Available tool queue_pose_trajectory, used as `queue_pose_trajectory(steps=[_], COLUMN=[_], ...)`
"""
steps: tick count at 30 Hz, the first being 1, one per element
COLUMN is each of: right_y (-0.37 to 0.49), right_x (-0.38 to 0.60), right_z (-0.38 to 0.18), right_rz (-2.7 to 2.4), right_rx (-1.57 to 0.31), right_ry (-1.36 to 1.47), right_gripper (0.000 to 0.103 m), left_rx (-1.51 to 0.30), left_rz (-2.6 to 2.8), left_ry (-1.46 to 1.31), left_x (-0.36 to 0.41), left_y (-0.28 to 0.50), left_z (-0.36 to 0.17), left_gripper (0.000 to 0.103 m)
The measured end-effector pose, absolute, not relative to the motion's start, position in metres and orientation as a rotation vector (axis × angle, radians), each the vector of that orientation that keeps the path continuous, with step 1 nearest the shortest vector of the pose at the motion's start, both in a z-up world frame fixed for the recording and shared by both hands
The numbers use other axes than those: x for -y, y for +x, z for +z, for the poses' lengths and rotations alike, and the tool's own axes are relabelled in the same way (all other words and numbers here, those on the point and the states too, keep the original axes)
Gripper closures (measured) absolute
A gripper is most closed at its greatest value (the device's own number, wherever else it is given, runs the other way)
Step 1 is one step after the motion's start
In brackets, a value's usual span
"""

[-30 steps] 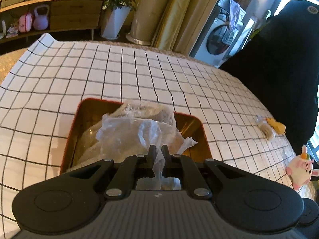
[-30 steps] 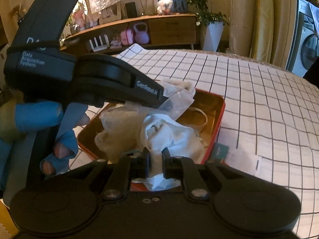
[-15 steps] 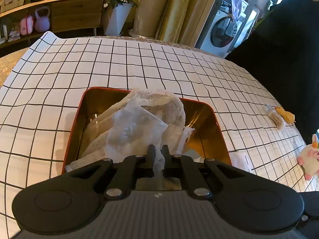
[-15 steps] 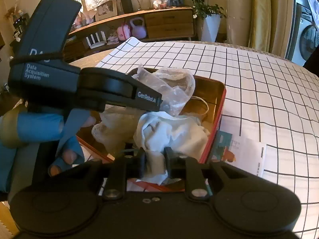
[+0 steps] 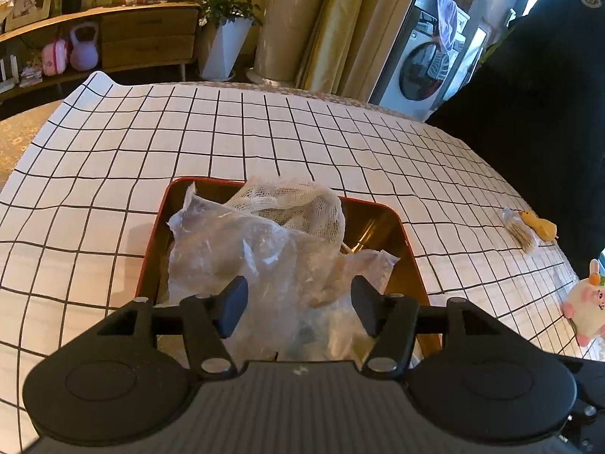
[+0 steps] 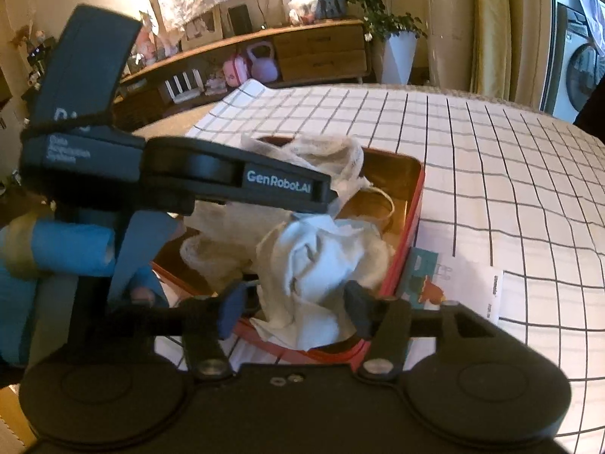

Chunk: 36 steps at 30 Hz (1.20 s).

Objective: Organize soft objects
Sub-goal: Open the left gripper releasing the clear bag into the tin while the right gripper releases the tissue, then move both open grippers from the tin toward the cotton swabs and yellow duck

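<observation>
Both tongs just opened: left tongs (image 5: 298,304) apart over the plastic bag (image 5: 242,253), right tongs (image 6: 293,310) apart around the white cloth (image 6: 321,257), releasing both into the red tin (image 5: 406,242) on the bench.

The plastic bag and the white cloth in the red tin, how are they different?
The plastic bag is see-through and crinkly; the white cloth is solid white and soft-looking. The bag lies between the open left gripper; the cloth lies between the open right gripper, whose jaws, like the left's, have just been opening. Both are crumpled and sit in the red tin, with neither one gripped.
</observation>
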State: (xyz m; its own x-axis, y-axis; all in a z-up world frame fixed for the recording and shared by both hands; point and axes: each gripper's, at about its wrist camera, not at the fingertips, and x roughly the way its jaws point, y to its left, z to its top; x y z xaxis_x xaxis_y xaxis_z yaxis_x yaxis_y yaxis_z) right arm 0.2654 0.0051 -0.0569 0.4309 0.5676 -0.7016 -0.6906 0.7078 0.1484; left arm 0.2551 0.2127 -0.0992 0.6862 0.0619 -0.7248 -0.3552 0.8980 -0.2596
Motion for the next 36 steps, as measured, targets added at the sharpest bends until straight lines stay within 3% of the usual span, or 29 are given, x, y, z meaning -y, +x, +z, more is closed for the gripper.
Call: queue_pose_trajectory(steps=[10, 14, 33, 36], right_y=[0.253, 0.249, 0.235, 0.236], right_x=[0.022, 0.035, 0.105, 0.121], right_z=[-0.031, -0.02, 0.02, 0.025], right_rz=[0.798, 0.793, 0.722, 0.698], right_rx=[-0.753, -0.736, -0.639, -0.62], right_ry=[-0.126, -0.099, -0.041, -0.033], right_gripper=[0.026, 0.021, 0.005, 0.004], left_rx=[-0.752, -0.745, -0.677, -0.663], left_rz=[0.24, 0.224, 0.119, 0.11], left_ry=[-0.369, -0.355, -0.198, -0.172], left_x=[-0.208, -0.2, -0.136, -0.12], left_y=[0.238, 0.234, 0.22, 0.222], left_z=[-0.072, -0.062, -0.018, -0.012], left_gripper=[0.034, 0.025, 0.016, 0.004])
